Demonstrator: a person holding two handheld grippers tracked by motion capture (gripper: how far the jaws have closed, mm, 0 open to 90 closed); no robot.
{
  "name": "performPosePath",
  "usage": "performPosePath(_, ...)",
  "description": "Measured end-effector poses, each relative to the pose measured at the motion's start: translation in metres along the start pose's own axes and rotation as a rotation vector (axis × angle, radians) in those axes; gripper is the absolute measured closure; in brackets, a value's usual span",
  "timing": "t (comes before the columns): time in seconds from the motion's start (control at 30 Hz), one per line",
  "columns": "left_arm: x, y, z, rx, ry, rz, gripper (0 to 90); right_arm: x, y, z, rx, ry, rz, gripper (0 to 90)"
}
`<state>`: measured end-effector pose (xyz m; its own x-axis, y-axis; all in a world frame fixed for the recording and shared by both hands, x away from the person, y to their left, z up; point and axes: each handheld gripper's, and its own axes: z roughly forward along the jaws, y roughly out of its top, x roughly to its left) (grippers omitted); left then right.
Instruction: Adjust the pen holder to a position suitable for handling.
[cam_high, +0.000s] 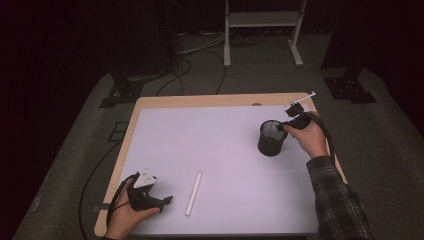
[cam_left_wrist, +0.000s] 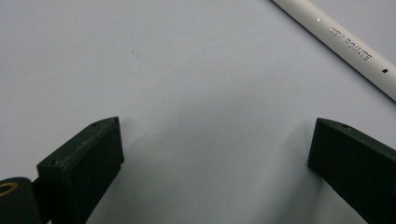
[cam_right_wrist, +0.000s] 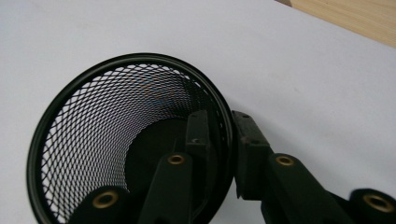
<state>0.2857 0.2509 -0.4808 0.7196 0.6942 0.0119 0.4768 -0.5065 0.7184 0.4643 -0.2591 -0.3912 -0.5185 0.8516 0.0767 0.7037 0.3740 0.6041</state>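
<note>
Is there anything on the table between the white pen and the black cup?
Nothing visible. The pen lies near the left hand-held gripper, and only bare white table stretches from it to the mesh cup, whose rim the right hand-held gripper clamps.

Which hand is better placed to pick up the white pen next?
Left: the left gripper is open beside the white pen. The right gripper is clamped on the mesh cup wall.

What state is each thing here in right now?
Mesh cup: upright, empty, its wall pinched.
White pen: lying flat on the mat, untouched.
Right gripper: shut on the cup's wall, one jaw inside, one outside.
Left gripper: open, nothing between its jaws.
</note>
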Motion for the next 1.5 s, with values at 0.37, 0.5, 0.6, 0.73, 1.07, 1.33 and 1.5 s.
performPosePath(0.37, 0.0, 0.0, 0.0, -0.001, 0.0, -0.001, 2.6, 0.001, 0.002, -0.003, -0.004, 0.027, 0.03, 81.3)
performPosePath(0.5, 0.0, 0.0, 0.0, -0.001, 0.0, 0.0, 2.5, 0.003, 0.002, -0.007, -0.01, 0.036, 0.031, 81.9)
performPosePath(0.6, 0.0, 0.0, 0.0, -0.003, 0.0, -0.001, 2.6, 0.005, 0.002, -0.01, -0.021, 0.038, 0.039, 82.4)
performPosePath(0.73, 0.0, 0.0, 0.0, -0.003, 0.0, -0.001, 2.6, 0.007, 0.002, -0.014, -0.03, 0.038, 0.037, 82.4)
performPosePath(1.07, 0.0, 0.0, 0.0, -0.003, 0.001, -0.001, 2.6, 0.022, 0.003, -0.025, -0.035, 0.076, 0.009, 82.4)
performPosePath(1.33, 0.0, 0.0, 0.0, -0.002, 0.0, 0.0, 2.6, 0.043, 0.006, -0.028, -0.024, 0.115, -0.046, 82.4)
performPosePath(1.5, 0.0, 0.0, 0.0, -0.001, 0.001, 0.001, 2.6, 0.056, 0.008, -0.028, -0.014, 0.144, -0.075, 82.4)
